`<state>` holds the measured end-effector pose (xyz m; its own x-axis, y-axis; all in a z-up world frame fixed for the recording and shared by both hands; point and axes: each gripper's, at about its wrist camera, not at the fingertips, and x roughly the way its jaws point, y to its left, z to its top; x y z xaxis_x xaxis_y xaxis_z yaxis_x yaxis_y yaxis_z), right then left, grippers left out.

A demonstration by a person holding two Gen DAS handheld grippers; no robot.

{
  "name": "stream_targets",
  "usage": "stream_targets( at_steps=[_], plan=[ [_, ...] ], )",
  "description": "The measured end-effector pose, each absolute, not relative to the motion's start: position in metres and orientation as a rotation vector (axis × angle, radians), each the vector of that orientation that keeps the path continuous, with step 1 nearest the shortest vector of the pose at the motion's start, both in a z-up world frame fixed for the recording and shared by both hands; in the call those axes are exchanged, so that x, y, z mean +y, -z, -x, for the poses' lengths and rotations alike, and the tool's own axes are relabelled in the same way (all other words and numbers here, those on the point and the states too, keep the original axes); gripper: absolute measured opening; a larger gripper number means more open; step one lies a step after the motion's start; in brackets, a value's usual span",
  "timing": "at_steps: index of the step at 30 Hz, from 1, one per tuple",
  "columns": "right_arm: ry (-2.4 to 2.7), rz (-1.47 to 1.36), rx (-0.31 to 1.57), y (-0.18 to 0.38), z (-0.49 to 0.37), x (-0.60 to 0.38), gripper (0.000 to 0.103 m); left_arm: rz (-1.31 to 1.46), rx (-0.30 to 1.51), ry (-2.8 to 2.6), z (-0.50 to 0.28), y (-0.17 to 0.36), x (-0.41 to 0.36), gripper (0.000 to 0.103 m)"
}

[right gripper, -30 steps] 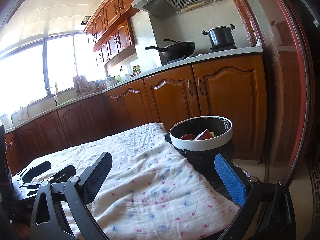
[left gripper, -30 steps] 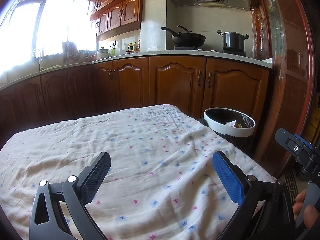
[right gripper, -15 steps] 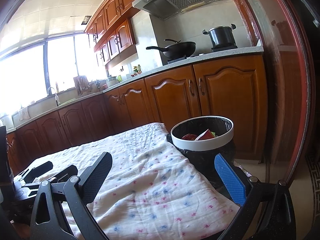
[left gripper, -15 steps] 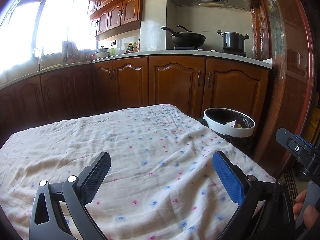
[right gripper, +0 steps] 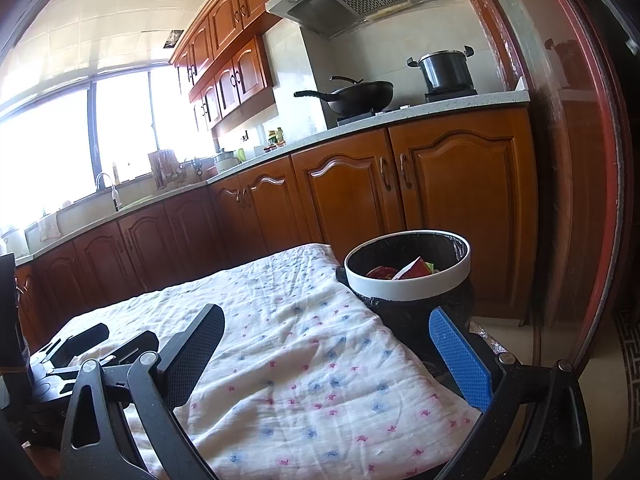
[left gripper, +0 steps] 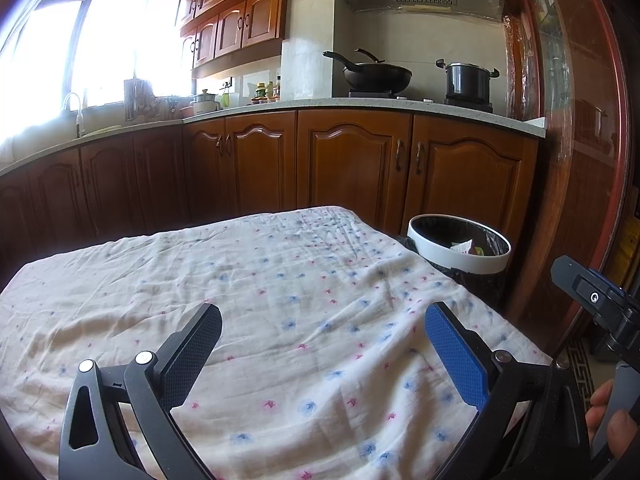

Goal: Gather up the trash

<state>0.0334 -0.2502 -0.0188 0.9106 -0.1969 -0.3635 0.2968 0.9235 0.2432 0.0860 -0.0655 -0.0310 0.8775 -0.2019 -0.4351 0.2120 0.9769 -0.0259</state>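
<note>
A round trash bin [left gripper: 460, 248] with a white rim and black liner stands past the table's far right corner; it also shows in the right wrist view [right gripper: 408, 276]. Red and white wrappers [right gripper: 404, 270] lie inside it. My left gripper [left gripper: 322, 336] is open and empty above the tablecloth. My right gripper [right gripper: 326, 338] is open and empty above the table's right side, near the bin. The right gripper's body shows at the right edge of the left wrist view [left gripper: 600, 304]; the left gripper's body shows at the lower left of the right wrist view [right gripper: 80, 352].
A white cloth with pink and blue flowers [left gripper: 280, 320] covers the table. Brown kitchen cabinets [left gripper: 352, 164] line the far wall, with a wok [left gripper: 372, 74] and a pot [left gripper: 468, 82] on the counter. A red door frame [right gripper: 592, 200] stands at the right.
Almost nothing moved. The right wrist view drifts very slightly, so the bin sits a touch further right; both grippers stay open.
</note>
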Motion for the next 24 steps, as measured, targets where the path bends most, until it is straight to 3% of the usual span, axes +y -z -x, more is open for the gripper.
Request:
stream_targets(
  at_steps=[24],
  plan=[
    [0.250,-0.320,0.363,0.0274,-0.0432,-0.2521,0.103,0.003,0.474,0.212,-0.0905,0.0352,-0.0707,0.102]
  ],
)
